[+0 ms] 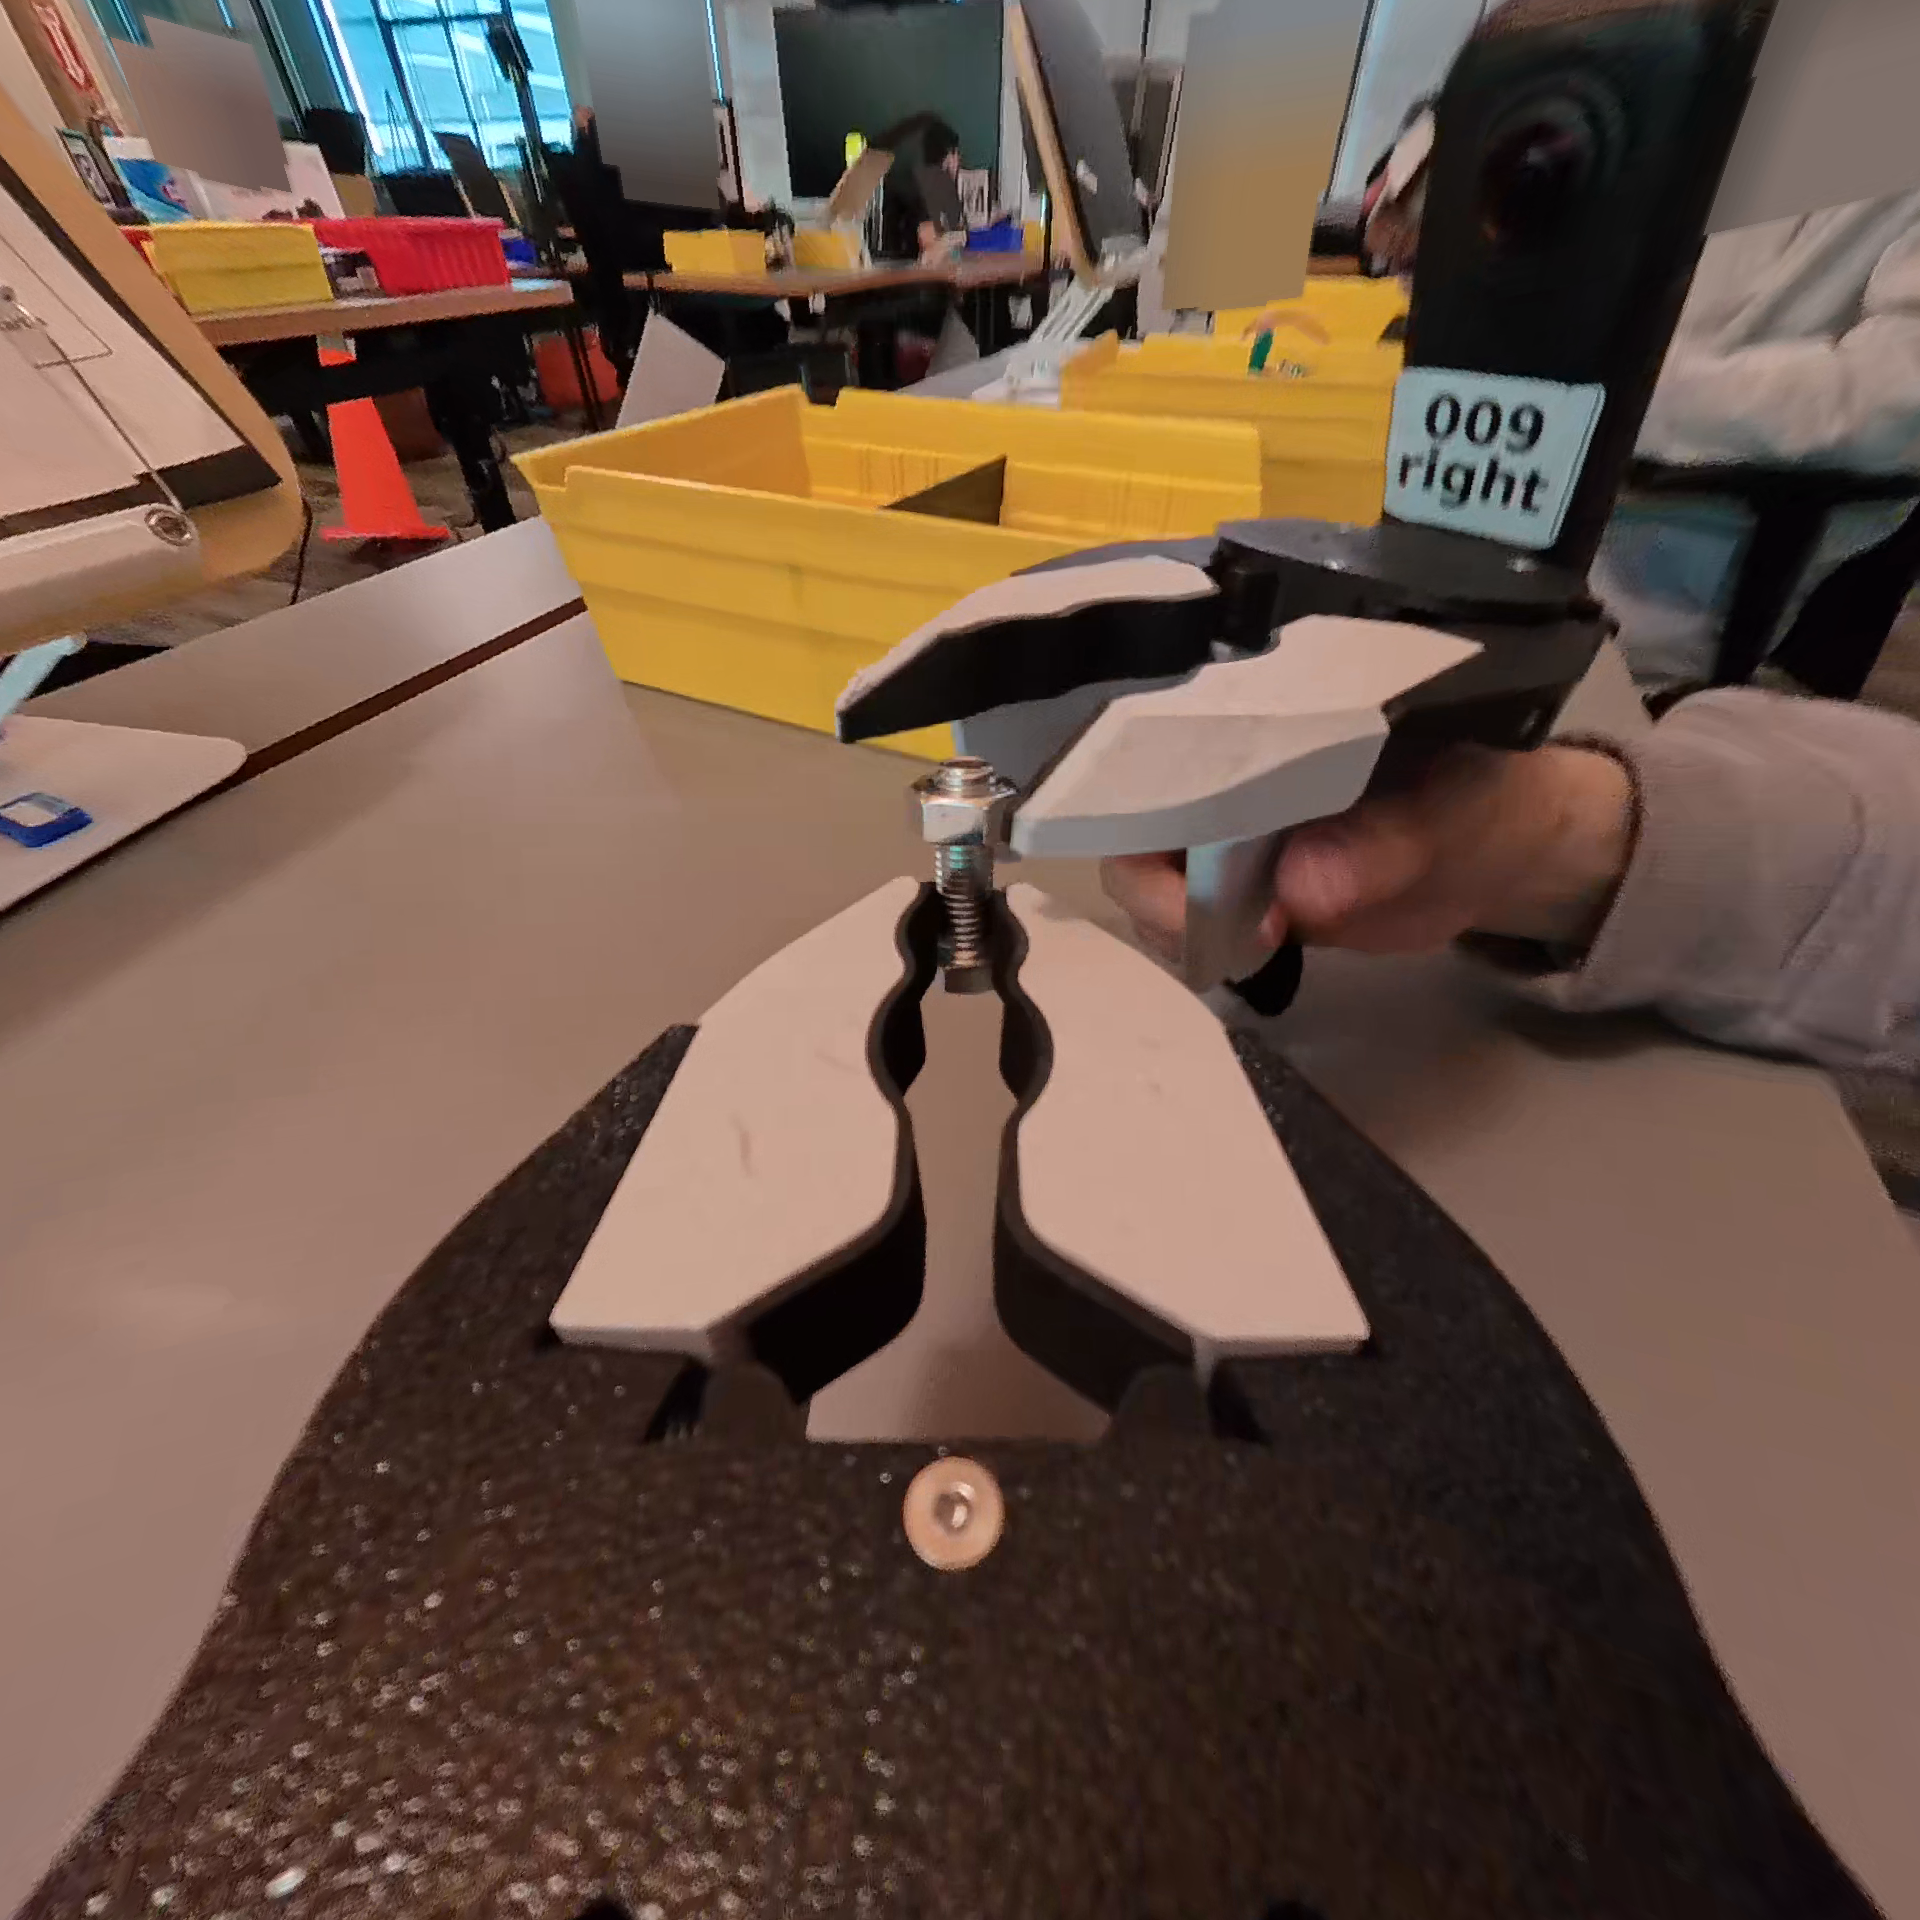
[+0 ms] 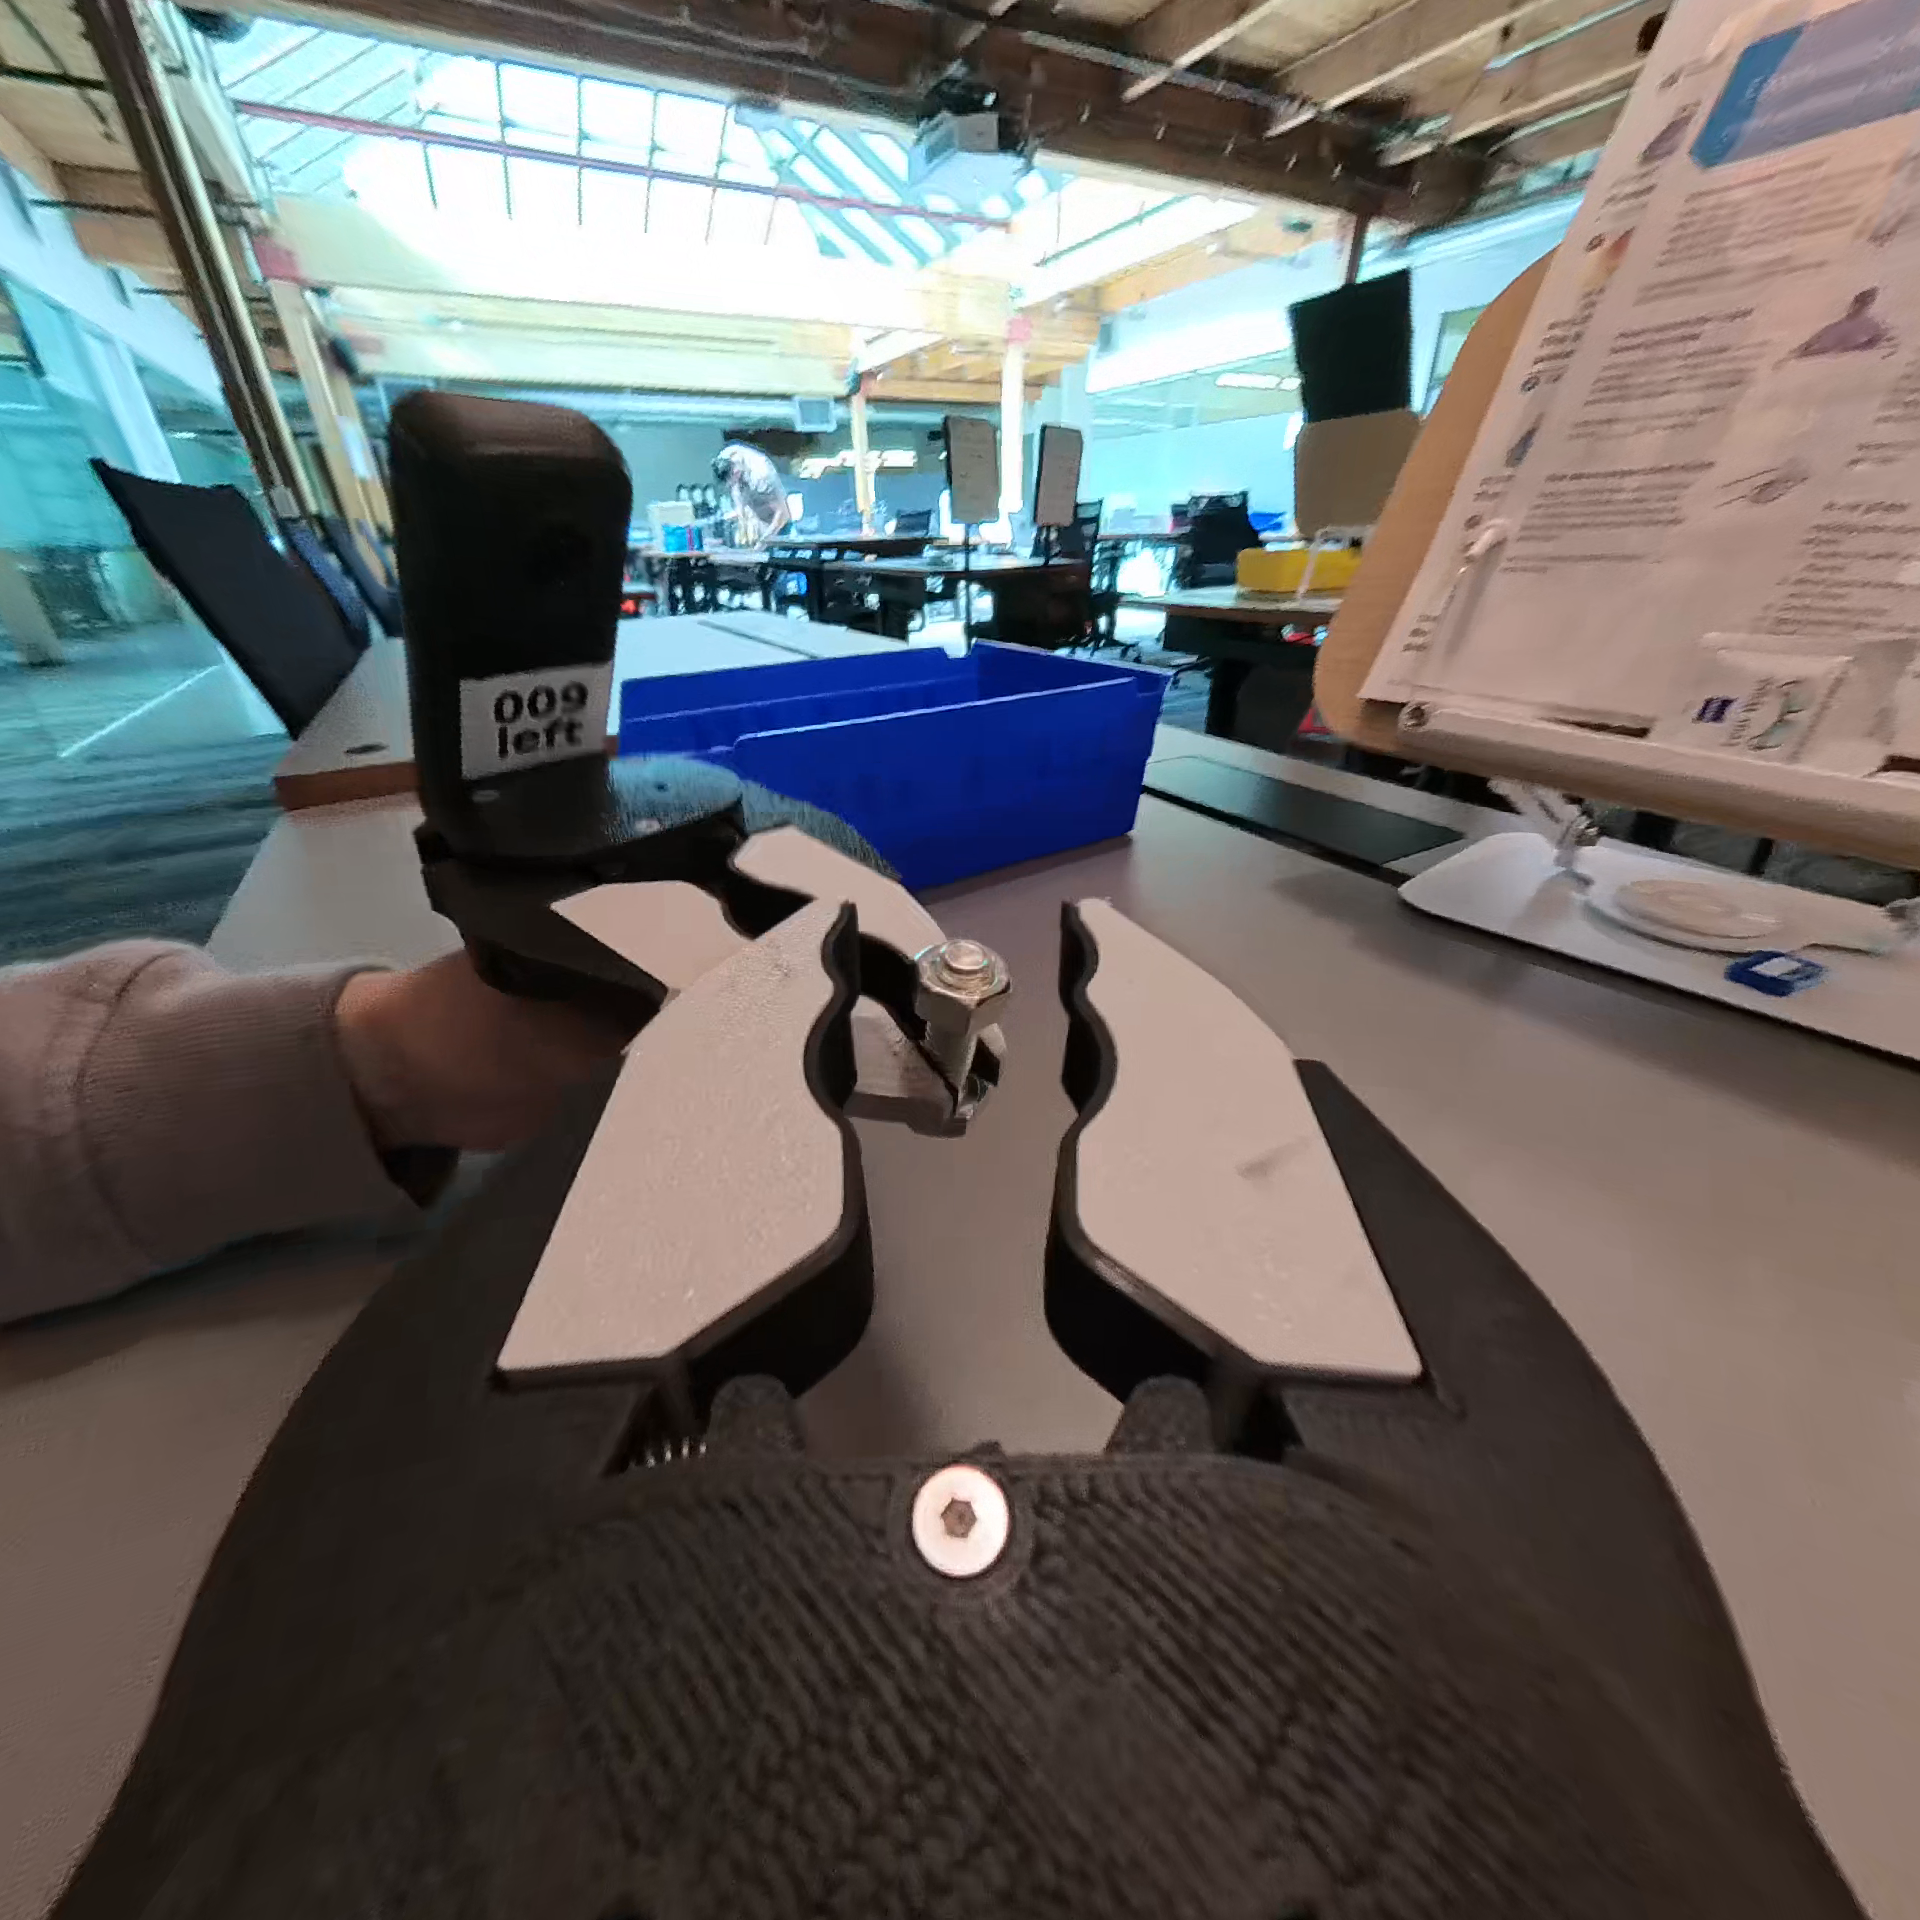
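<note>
The left claw [image 1: 961, 935] is clamped on a silver bolt [image 1: 961, 914], pads pressed against the threaded shaft, holding it upright above the grey table [image 1: 364, 935]. A silver nut [image 1: 958, 816] sits high on the bolt, just under its top end. The right claw [image 2: 956, 997] comes in from the side with its jaws spread wide around that nut; one fingertip [image 1: 1049, 826] is right against the nut's flank, the other stands clear, so nothing is gripped there. Behind the bolt, a yellow bin [image 1: 831, 561] stands toward the table's far edge. From the other side, a blue bin [image 2: 935, 748] sits beyond the claws, and a document stand [image 2: 1662, 520] rises near the table's edge.
</note>
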A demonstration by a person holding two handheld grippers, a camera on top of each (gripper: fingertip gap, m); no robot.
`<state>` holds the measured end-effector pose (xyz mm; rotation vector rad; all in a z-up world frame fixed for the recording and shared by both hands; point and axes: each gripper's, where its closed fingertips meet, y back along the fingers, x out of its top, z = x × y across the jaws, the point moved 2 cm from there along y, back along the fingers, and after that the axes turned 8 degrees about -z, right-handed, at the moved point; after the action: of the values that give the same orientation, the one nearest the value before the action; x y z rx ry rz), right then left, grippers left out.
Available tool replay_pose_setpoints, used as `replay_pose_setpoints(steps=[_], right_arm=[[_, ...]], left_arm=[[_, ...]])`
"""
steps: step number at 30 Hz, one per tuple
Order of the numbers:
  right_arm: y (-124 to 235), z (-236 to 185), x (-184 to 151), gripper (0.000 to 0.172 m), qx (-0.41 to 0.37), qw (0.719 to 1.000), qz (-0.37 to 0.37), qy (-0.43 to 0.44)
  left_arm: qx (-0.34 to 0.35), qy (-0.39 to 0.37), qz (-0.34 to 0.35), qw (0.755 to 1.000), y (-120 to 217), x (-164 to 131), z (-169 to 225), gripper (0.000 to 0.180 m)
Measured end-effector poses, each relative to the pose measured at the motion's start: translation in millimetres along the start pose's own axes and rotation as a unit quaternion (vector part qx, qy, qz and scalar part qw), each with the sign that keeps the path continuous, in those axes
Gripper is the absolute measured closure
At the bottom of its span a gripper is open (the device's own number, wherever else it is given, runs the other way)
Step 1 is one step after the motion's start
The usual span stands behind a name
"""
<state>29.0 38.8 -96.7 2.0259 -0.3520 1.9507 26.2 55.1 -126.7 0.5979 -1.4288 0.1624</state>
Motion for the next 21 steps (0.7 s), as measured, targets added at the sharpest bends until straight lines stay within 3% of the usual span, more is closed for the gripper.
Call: replay_pose_setpoints(steps=[7, 12, 13, 14, 15, 21], right_arm=[[3.4, 2.7, 3.0, 0.151, 0.009, 1.000, 0.021, -0.010], [7.0, 7.0, 8.6, 0.131, 0.012, 0.998, 0.045, -0.035], [9.0, 12.2, 8.7, 0.131, 0.002, 0.997, 0.049, -0.051], [12.3, 20.6, 8.4, 0.144, -0.024, 0.996, 0.055, -0.060], [15.1, 24.0, 9.3, 0.139, -0.035, 0.996, 0.062, -0.056], [5.8, -14.4, 17.0, 0.134, 0.044, 0.995, 0.084, -0.012]], left_arm=[[-0.068, 0.064, 0.082, 0.992, -4.9, 15.4, 8.5, 0.172], [-0.053, 0.060, 0.111, 0.991, 9.7, 17.2, 2.7, 0.172], [-0.051, 0.060, 0.116, 0.990, 15.8, 17.3, 0.3, 0.172], [-0.048, 0.056, 0.124, 0.990, 23.4, 18.1, -1.4, 0.172], [-0.041, 0.051, 0.130, 0.989, 30.8, 18.5, -3.0, 0.172], [-0.017, 0.043, 0.114, 0.992, 36.6, 14.2, -5.4, 0.172]])
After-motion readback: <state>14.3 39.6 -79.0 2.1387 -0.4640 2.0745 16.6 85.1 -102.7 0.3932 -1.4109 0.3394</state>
